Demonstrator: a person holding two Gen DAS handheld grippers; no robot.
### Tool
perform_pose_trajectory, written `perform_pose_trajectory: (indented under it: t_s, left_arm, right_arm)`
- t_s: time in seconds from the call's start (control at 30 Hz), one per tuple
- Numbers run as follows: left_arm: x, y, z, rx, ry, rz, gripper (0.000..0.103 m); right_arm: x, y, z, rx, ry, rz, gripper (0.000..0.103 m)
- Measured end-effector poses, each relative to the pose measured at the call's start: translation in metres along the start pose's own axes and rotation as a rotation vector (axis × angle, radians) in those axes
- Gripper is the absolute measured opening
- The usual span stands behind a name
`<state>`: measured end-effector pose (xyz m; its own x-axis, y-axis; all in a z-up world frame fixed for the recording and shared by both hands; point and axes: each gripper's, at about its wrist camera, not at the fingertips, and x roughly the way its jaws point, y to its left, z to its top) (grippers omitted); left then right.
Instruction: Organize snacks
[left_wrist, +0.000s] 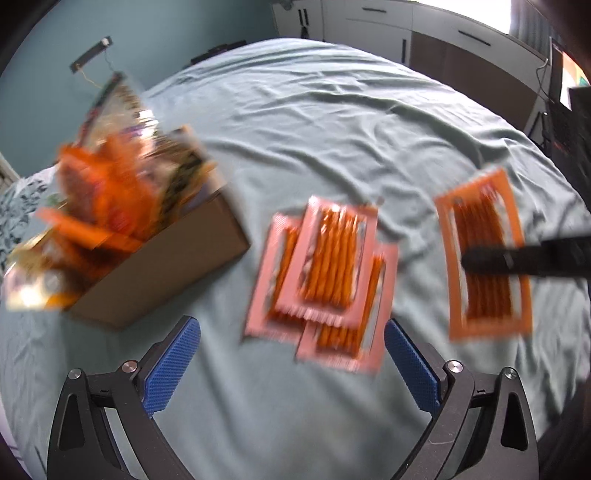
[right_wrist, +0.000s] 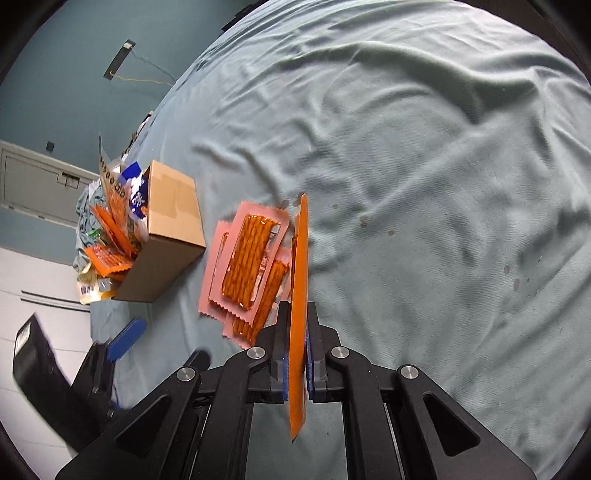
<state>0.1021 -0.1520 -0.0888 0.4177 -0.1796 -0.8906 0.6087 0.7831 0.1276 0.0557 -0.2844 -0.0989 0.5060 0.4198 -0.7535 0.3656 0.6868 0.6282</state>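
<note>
A wrinkled pale green sheet (left_wrist: 332, 122) covers a bed that fills both views, with a teal wall behind it and white cabinets (left_wrist: 388, 26) with dark handles along the far side. Near the bed's left edge a brown cardboard box (right_wrist: 170, 236) lies tipped on its side, its open mouth crammed with snack packets (right_wrist: 110, 236), orange ones and blue-and-white ones, some spilling out onto the sheet. Just beside the box, and apart from it, three pink packets of pretzel sticks (left_wrist: 325, 273) lie overlapping in a loose pile flat on the sheet. The left gripper (left_wrist: 291, 358) hangs above the near edge of that pile, its jaws spread wide with nothing between the blue pads (left_wrist: 173, 369). The right gripper (right_wrist: 295, 354) has its jaws pressed together on an orange packet of sticks (right_wrist: 299, 295), pinching it near one end so that it stands edge-on in the right wrist view; in the left wrist view the same packet shows its broad face, held to the right of the pink pile and clear of it. The left wrist view is blurred.
</note>
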Motion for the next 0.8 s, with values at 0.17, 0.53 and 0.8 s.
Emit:
perform_pose_trajectory:
  t_s: [0.17, 0.53, 0.8]
  left_arm:
    - [0.038, -0.014, 0.027, 0.032, 0.038, 0.054, 0.102]
    - [0.081, 0.024, 0.018, -0.236, 0.168, -0.104, 0.098]
    - [0.062, 0.013, 0.007, -0.134, 0.173, -0.12, 0.034]
  right_arm:
    - [0.004, -0.008, 0.003, 0.039, 0.019, 0.026, 0.005]
    - [0.011, -0.003, 0.004, 0.032, 0.043, 0.056, 0.005]
    - [0.016, -0.003, 0.004, 0.036, 0.044, 0.035, 0.005]
